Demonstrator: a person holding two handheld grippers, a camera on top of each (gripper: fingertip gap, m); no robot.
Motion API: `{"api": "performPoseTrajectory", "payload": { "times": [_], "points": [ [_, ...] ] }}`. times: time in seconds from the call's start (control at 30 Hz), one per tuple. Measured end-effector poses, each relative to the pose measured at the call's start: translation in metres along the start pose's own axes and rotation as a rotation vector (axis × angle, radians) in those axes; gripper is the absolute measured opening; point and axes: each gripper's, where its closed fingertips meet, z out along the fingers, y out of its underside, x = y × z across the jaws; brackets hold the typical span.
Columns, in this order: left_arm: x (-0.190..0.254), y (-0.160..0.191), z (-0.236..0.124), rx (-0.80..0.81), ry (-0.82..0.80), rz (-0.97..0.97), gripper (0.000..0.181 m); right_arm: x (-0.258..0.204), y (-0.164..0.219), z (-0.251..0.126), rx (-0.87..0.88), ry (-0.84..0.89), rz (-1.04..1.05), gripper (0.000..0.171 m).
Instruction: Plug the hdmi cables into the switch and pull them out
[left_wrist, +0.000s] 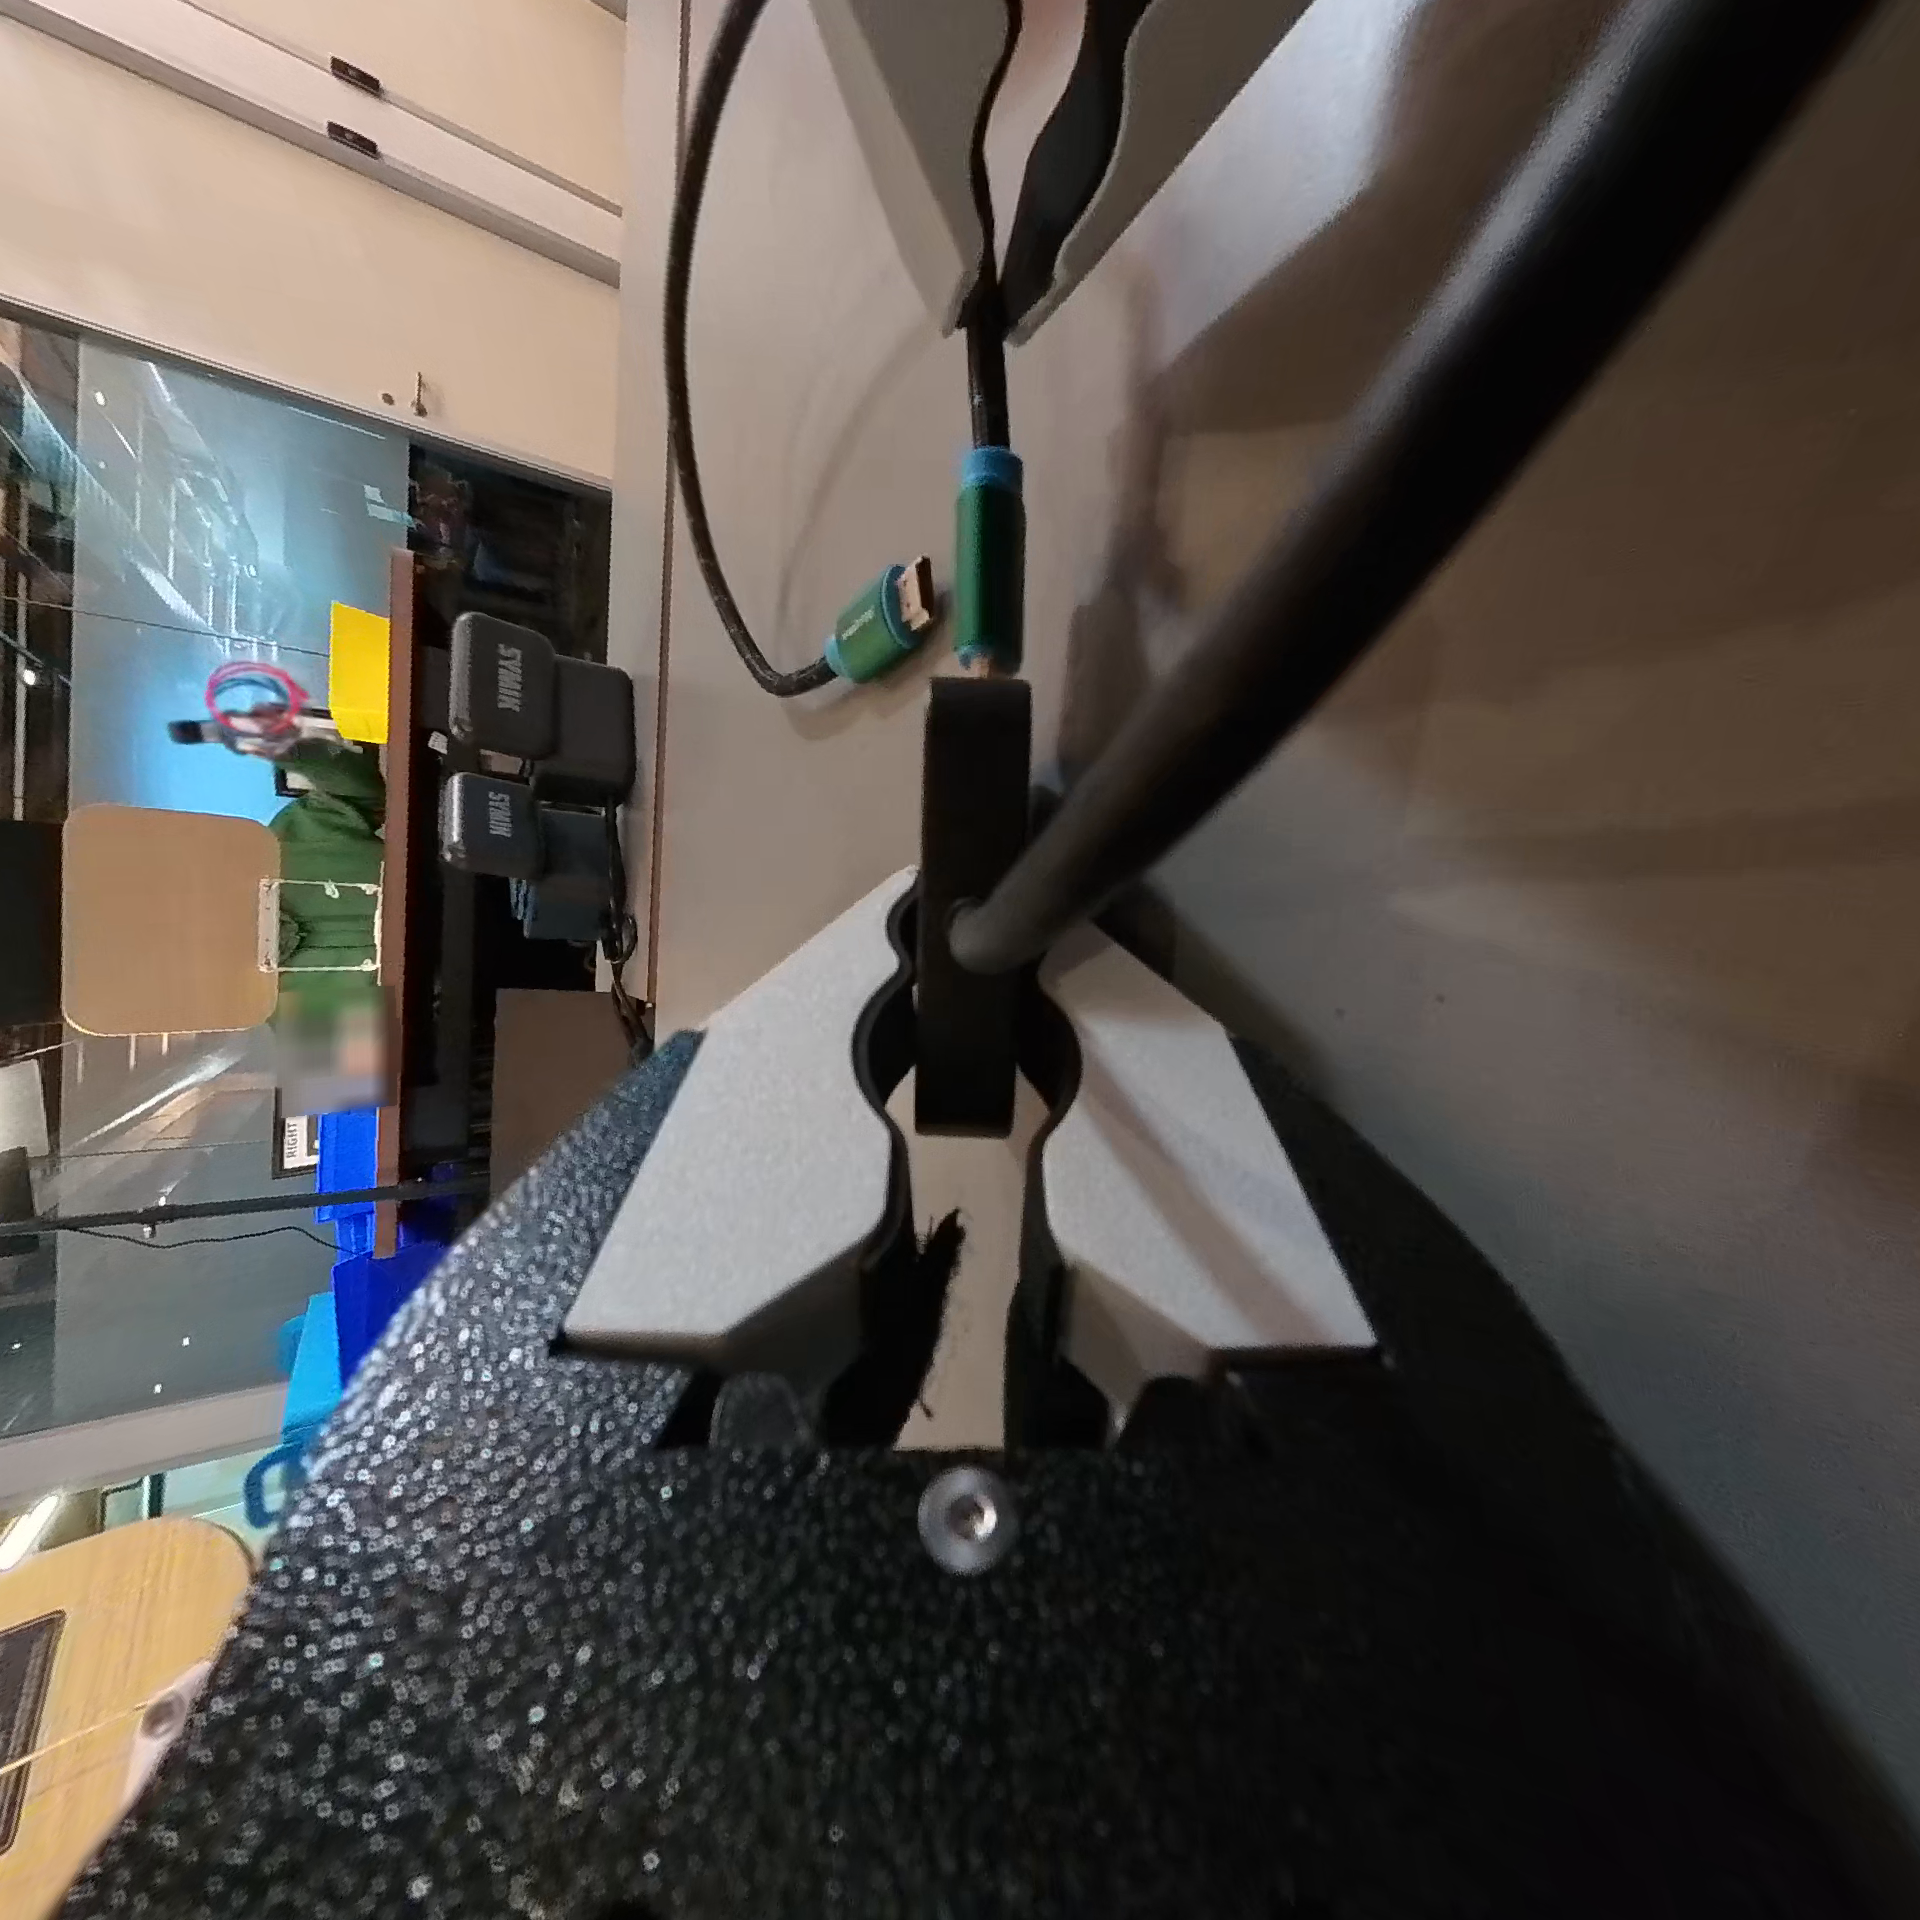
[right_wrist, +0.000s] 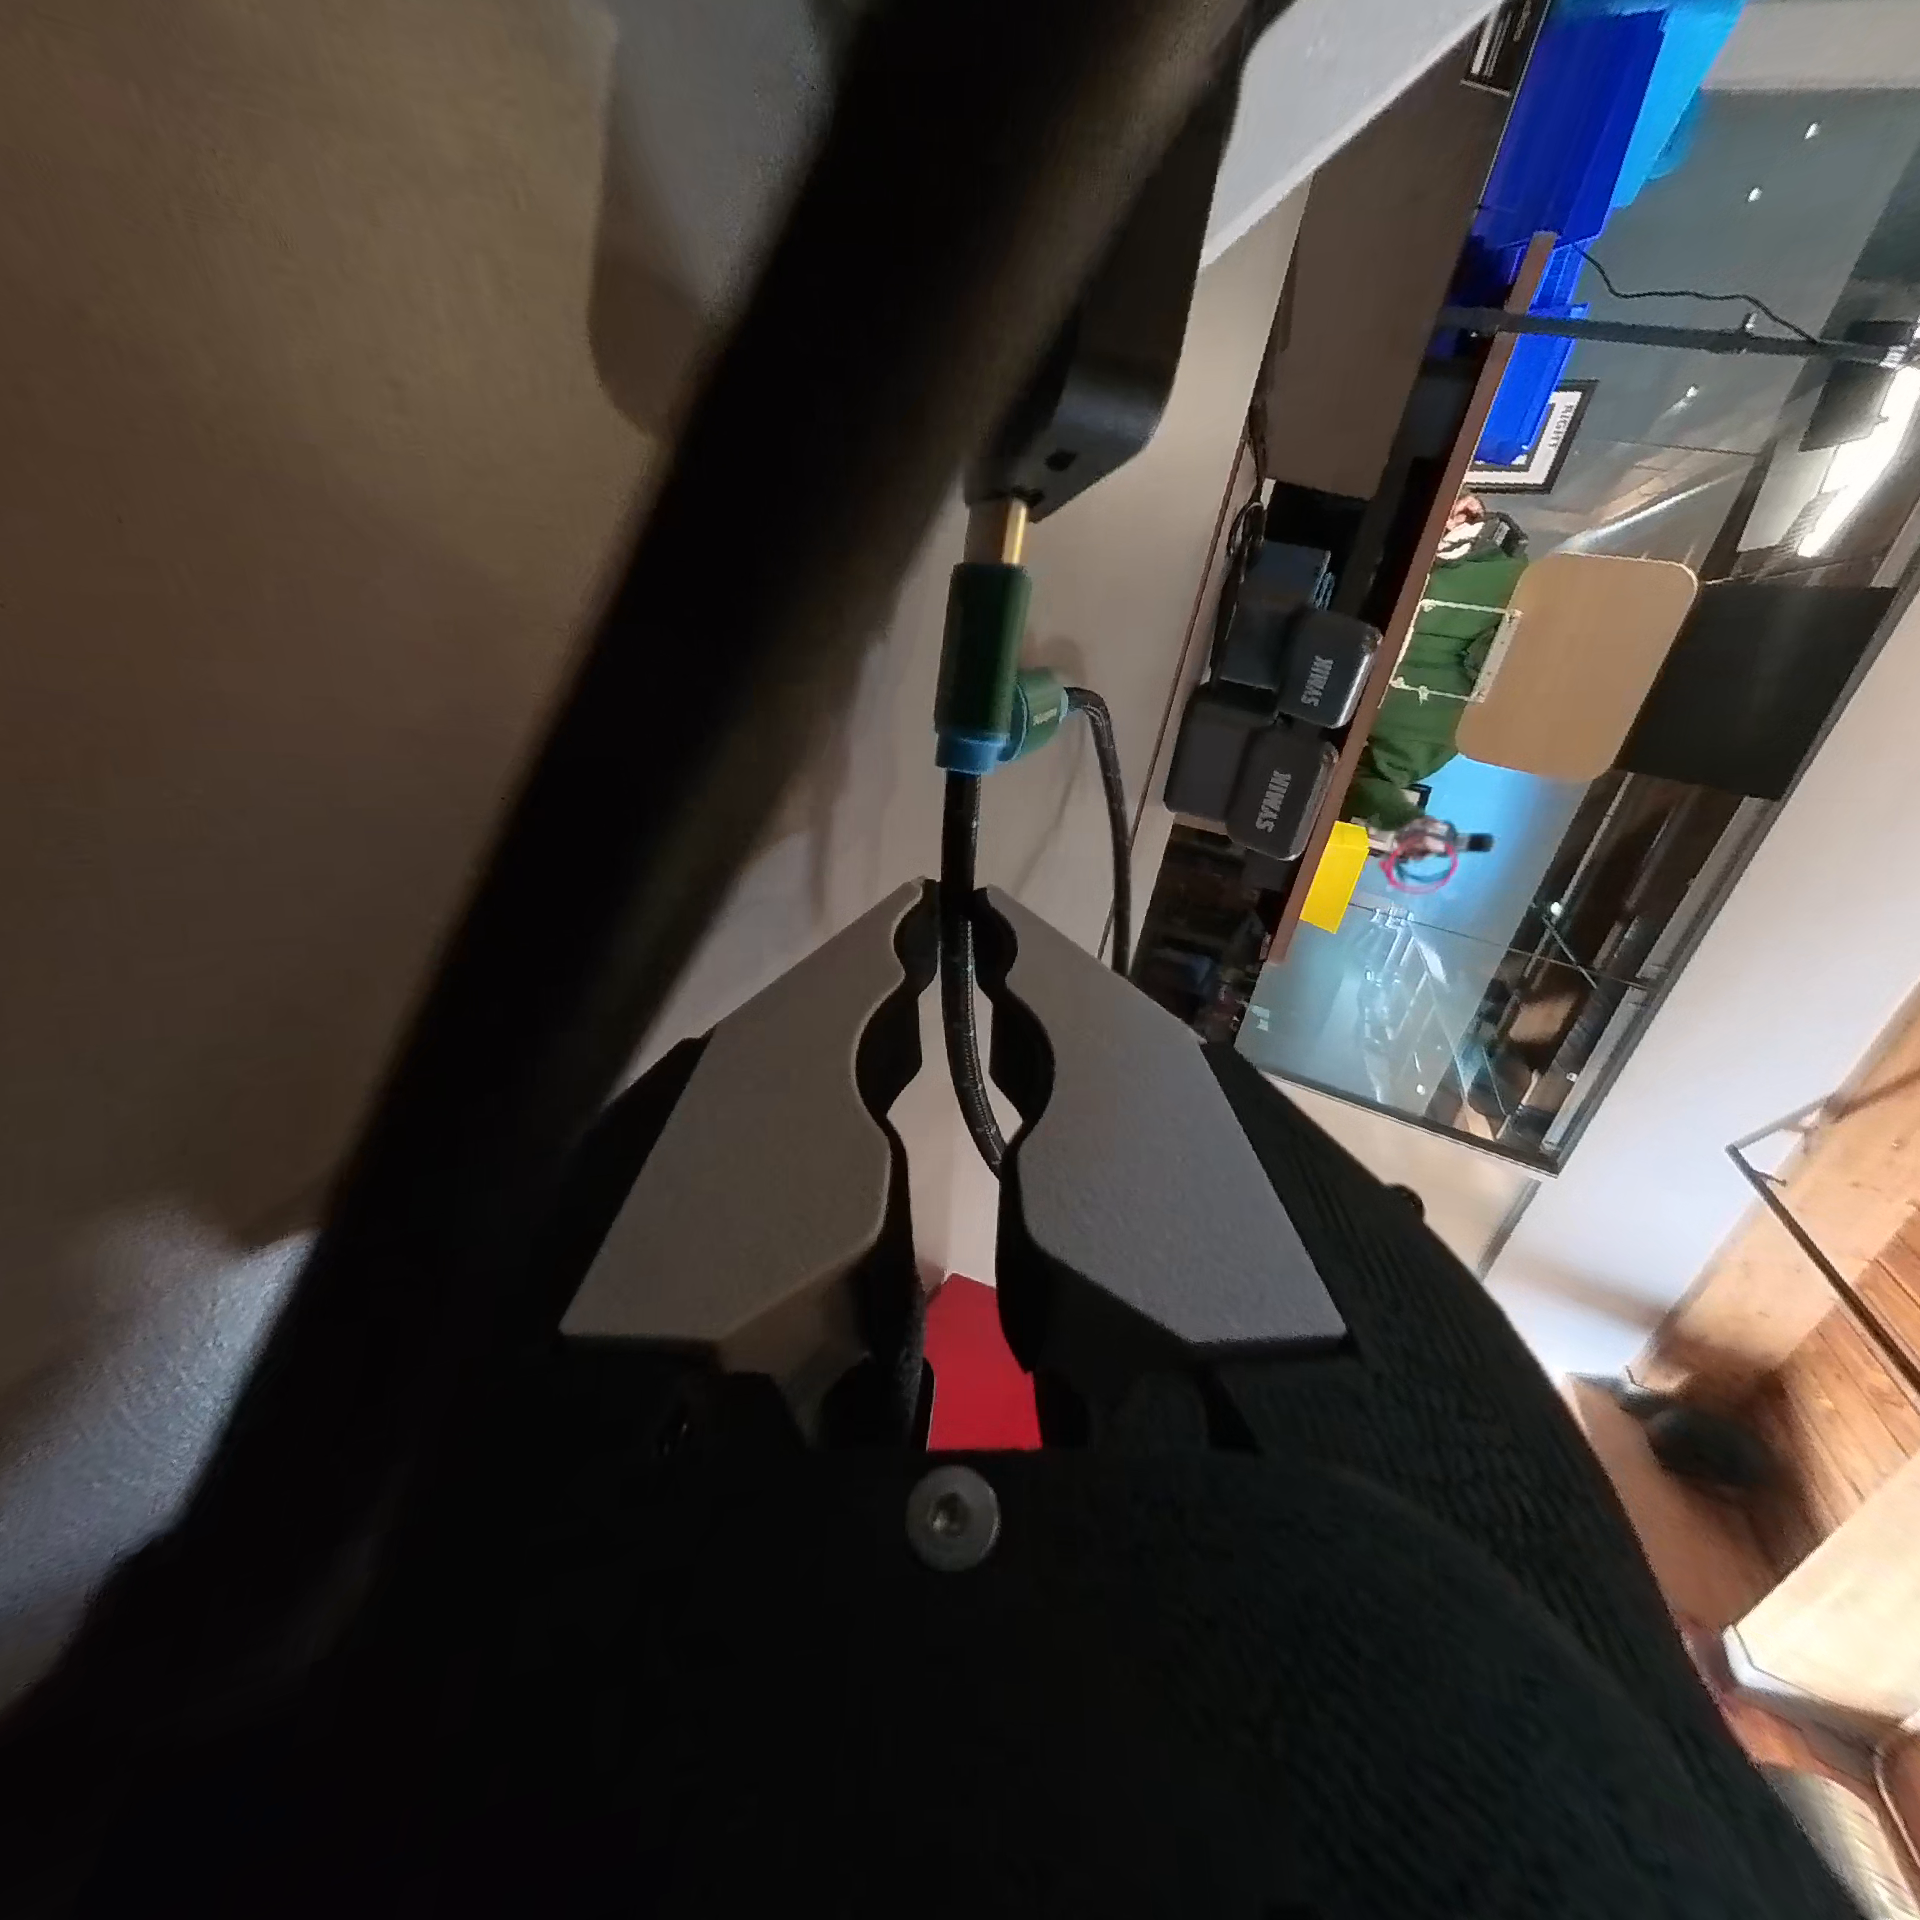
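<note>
My left gripper (left_wrist: 971, 896) is shut on the black HDMI switch (left_wrist: 971, 790), seen edge-on between its grey fingers (left_wrist: 790, 1101). A green HDMI plug (left_wrist: 987, 566) meets the switch's far end. In the right wrist view this plug (right_wrist: 982, 655) shows a gold tip (right_wrist: 1006, 535) partly outside the switch (right_wrist: 1086, 416). My right gripper (right_wrist: 956, 899) is shut on that plug's black braided cable (right_wrist: 961, 1018), a little behind the plug. A second green plug (left_wrist: 883, 623) lies loose on the pale table (left_wrist: 790, 343), and it also shows in the right wrist view (right_wrist: 1042, 717).
A thick dark lead (left_wrist: 1351, 520) runs from the switch toward the upper right. Black cases (left_wrist: 540, 727) stand beyond the table's edge. A person in green (right_wrist: 1439, 665), a yellow box (right_wrist: 1335, 878) and blue bins (right_wrist: 1558, 156) are farther off. A red object (right_wrist: 977, 1382) shows below the right gripper.
</note>
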Motion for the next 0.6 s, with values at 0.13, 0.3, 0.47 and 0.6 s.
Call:
{"api": "performPoseTrajectory", "payload": {
  "times": [0.13, 0.3, 0.47, 0.6],
  "points": [
    [0.0, 0.0, 0.0, -0.007, 0.017, -0.024, 0.011, 0.001, 0.001, 0.0, -0.008, 0.003, 0.009, 0.004],
    [0.0, 0.0, 0.0, -0.026, 0.024, -0.019, 0.011, 0.002, 0.001, 0.0, -0.017, 0.007, 0.009, 0.004],
    [0.0, 0.002, 0.0, -0.044, 0.031, -0.025, 0.011, 0.006, -0.001, -0.003, -0.012, 0.031, 0.005, 0.003],
    [0.0, 0.004, 0.0, -0.057, 0.038, -0.04, 0.011, 0.01, -0.004, -0.006, 0.009, 0.058, -0.006, 0.003]
  ]
}}
